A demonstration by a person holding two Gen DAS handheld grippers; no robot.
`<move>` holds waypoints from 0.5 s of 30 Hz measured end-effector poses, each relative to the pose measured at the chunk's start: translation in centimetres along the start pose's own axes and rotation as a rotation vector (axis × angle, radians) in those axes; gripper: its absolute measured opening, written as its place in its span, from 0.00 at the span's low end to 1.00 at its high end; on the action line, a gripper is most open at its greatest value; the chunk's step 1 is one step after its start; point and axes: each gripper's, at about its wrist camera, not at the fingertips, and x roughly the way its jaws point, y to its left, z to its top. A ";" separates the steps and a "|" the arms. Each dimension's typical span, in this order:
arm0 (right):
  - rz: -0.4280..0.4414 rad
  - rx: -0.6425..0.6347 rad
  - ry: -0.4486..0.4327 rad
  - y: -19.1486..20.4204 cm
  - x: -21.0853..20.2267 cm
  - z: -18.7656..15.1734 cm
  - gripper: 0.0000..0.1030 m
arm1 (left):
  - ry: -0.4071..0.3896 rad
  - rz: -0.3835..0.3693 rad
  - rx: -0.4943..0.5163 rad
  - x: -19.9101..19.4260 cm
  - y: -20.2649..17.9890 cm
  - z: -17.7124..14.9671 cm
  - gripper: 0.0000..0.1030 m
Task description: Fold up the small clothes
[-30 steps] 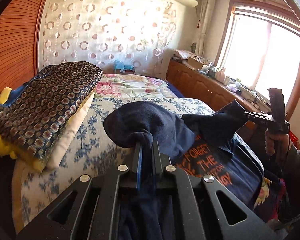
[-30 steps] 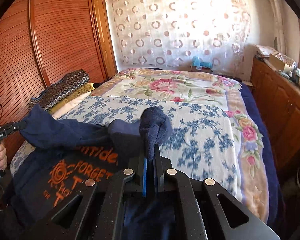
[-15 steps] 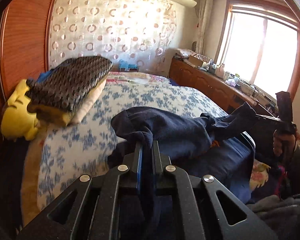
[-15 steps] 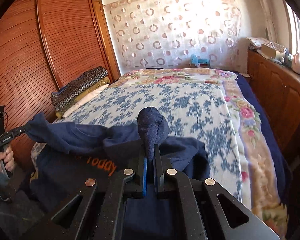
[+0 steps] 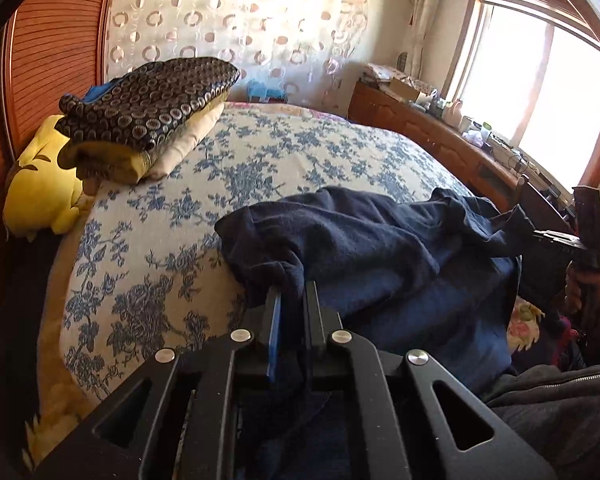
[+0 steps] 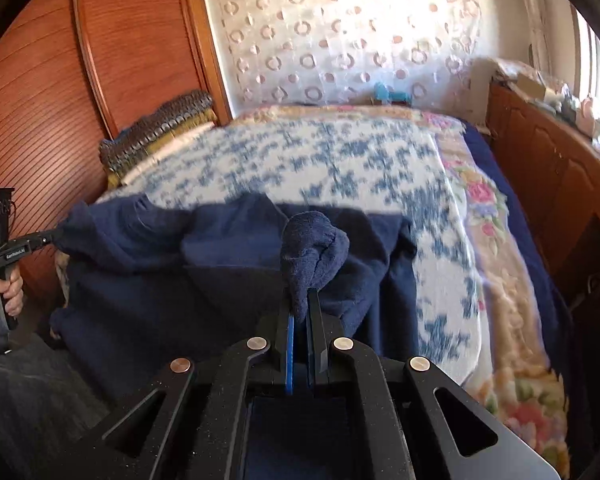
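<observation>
A dark navy garment [image 5: 380,248] lies bunched across the near end of a bed [image 5: 300,160] covered in a white spread with blue flowers, and part of it hangs over the near edge. The left gripper [image 5: 291,300] has its two black fingers drawn nearly together on a fold of the navy cloth at the garment's left side. The right gripper [image 6: 304,308] is likewise pinched tight on a thick wad of the same cloth, which stands up above its fingertips. From each wrist view the other gripper appears at the frame's edge, held in a hand and tugging a corner of the garment outward. The right wrist view is blurred, so how flat the cloth lies is hard to judge. Near the head of the bed on the left, a folded patterned blanket [image 5: 148,100] rests on a cream pillow [image 5: 188,140], beside a yellow plush toy [image 5: 44,192]. A wooden cabinet [image 5: 428,132] runs under a bright window [image 5: 540,92].
</observation>
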 end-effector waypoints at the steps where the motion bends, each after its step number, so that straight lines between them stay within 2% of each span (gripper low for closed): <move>1: -0.001 0.009 0.008 -0.2 0.3 -0.1 0.04 | 0.002 -0.003 0.000 -0.1 0.0 0.0 0.09; 7: -0.001 0.008 0.031 0.1 0.8 0.3 0.04 | -0.016 -0.001 0.011 -1.1 -0.3 0.3 0.22; 9: 0.005 0.010 0.025 0.2 0.6 0.6 0.04 | -0.032 -0.001 0.018 -1.6 -0.4 0.7 0.41; 11: -0.001 0.001 0.019 0.2 0.2 0.5 0.05 | -0.051 -0.006 0.032 -2.0 -0.6 1.1 0.49; 12: -0.006 -0.005 0.014 0.2 -0.1 0.3 0.07 | -0.061 -0.005 0.040 -2.2 -0.7 1.3 0.63; 13: -0.008 -0.010 0.008 0.2 -0.3 0.3 0.09 | -0.071 -0.002 0.045 -2.3 -0.7 1.6 0.71; 14: -0.013 -0.016 0.002 0.3 -0.7 0.4 0.11 | -0.087 -0.002 0.050 -2.4 -0.8 2.0 0.76; 15: -0.022 -0.020 -0.007 0.3 -0.9 0.5 0.18 | -0.093 -0.003 0.056 -2.3 -0.8 2.4 0.77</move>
